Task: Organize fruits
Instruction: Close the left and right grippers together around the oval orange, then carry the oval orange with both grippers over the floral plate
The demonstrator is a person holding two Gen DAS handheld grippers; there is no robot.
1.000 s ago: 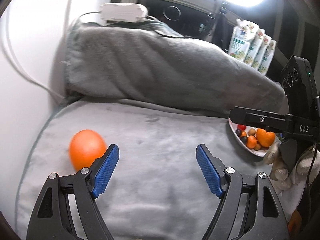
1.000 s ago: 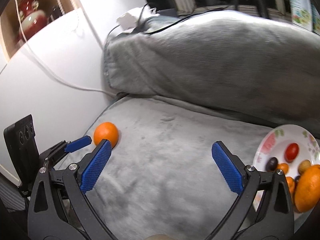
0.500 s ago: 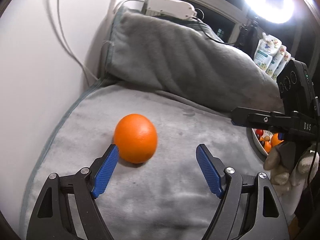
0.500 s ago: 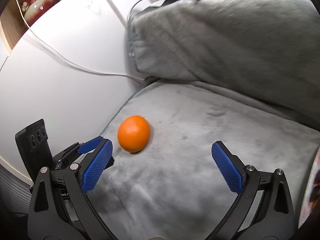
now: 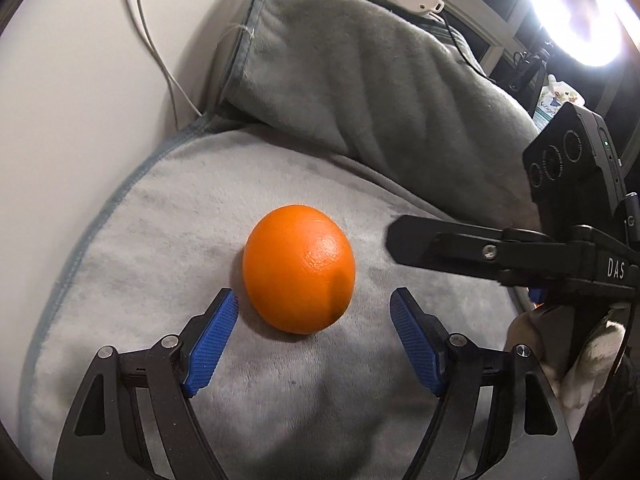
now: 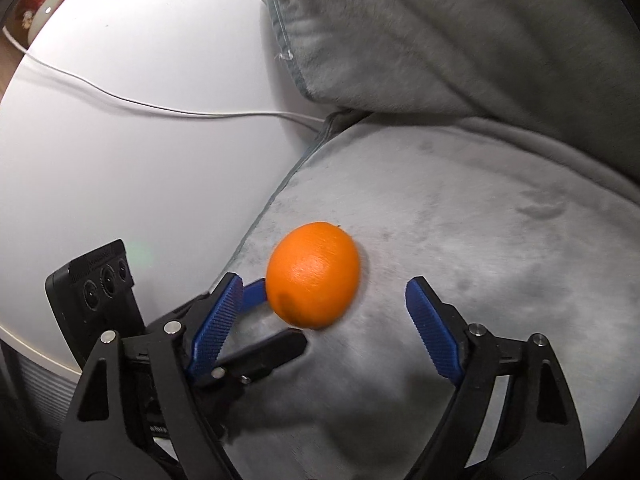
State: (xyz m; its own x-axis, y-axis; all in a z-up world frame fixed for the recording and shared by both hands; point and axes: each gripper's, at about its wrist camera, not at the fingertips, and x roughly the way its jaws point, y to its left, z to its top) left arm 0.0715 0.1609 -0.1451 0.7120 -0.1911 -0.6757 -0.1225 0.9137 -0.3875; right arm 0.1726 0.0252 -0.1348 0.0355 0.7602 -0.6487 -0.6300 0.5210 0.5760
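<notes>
The left claw (image 5: pixel 314 334), open, has the orange (image 5: pixel 299 269) just ahead between its pads, nearer than the open, narrowing right claw (image 6: pixel 324 316).

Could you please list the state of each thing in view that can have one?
orange: resting on the grey blanket, ungripped.
left claw: open, pads flanking the orange, not pressing.
right claw: open, jaws just been closing, orange just ahead of them, untouched.
grey blanket: spread flat.
ring light: on.
</notes>
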